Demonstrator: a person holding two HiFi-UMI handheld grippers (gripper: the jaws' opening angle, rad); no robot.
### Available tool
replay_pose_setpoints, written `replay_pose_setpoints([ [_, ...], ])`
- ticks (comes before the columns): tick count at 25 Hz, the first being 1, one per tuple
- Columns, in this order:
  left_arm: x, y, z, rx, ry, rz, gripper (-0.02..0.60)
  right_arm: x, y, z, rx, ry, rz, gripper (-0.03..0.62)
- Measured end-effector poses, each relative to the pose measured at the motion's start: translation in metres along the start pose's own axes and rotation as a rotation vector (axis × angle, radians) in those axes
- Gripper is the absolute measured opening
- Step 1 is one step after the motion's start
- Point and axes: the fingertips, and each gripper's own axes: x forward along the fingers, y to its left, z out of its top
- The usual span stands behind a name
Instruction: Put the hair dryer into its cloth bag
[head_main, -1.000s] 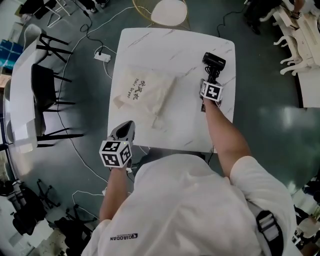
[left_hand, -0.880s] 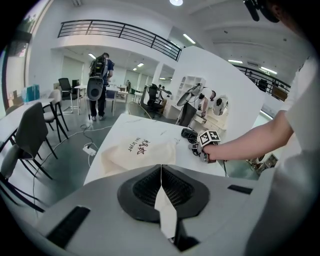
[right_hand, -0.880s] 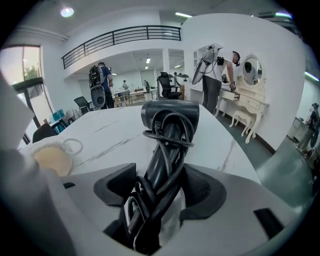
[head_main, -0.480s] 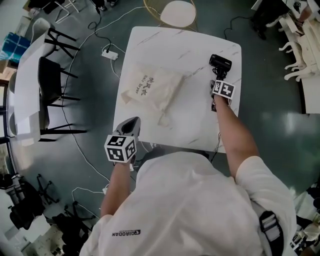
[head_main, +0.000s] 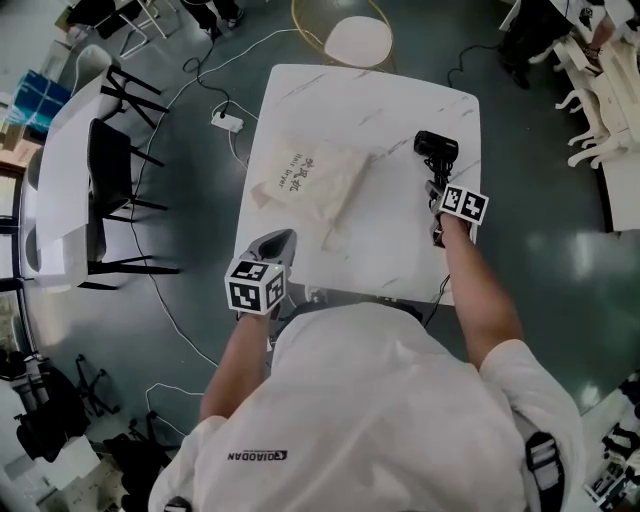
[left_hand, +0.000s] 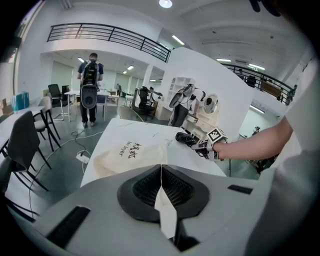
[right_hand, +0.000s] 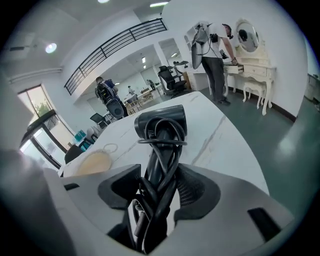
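White marble table (head_main: 400, 110) held the cloth bag (head_main: 310, 182), printed "hair dryer", at left. My right gripper (right_hand: 159, 187), jaws just closing, grasped the cord-wrapped hair dryer (head_main: 436, 146); my left gripper (left_hand: 161, 189) was clenched, empty.

The cloth bag (head_main: 305, 185) lies flat on the table (head_main: 390, 105); the right gripper (head_main: 437, 187) meets the hair dryer (head_main: 436, 147).
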Motion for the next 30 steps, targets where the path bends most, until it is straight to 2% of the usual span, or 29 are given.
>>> replay_pose_setpoints([
  [4, 0.003, -0.006, 0.003, 0.049, 0.0, -0.008, 0.029, -0.027, 0.006, -0.02, 0.064, -0.023, 0.052, 0.235],
  [9, 0.014, -0.012, 0.006, 0.144, 0.012, 0.0, 0.031, -0.07, 0.024, -0.041, 0.143, -0.066, 0.186, 0.235],
  [13, 0.029, -0.02, 0.006, 0.199, 0.032, -0.025, 0.035, -0.107, 0.039, -0.059, 0.139, -0.1, 0.25, 0.235],
  [15, 0.037, -0.021, 0.008, 0.227, 0.045, -0.034, 0.091, -0.121, 0.048, -0.063, 0.125, -0.115, 0.272, 0.235],
  [21, 0.064, -0.036, 0.012, 0.327, 0.098, -0.046, 0.115, -0.157, 0.058, -0.078, 0.105, -0.137, 0.299, 0.235],
  [25, 0.094, -0.042, 0.004, 0.438, 0.178, -0.012, 0.156, -0.176, 0.059, -0.088, 0.074, -0.142, 0.297, 0.235],
  [28, 0.122, -0.042, -0.001, 0.562, 0.231, 0.056, 0.176, -0.186, 0.058, -0.097, 0.058, -0.143, 0.296, 0.235],
  [30, 0.141, -0.041, -0.006, 0.646, 0.255, 0.107, 0.211, -0.192, 0.056, -0.105, 0.045, -0.143, 0.289, 0.235],
])
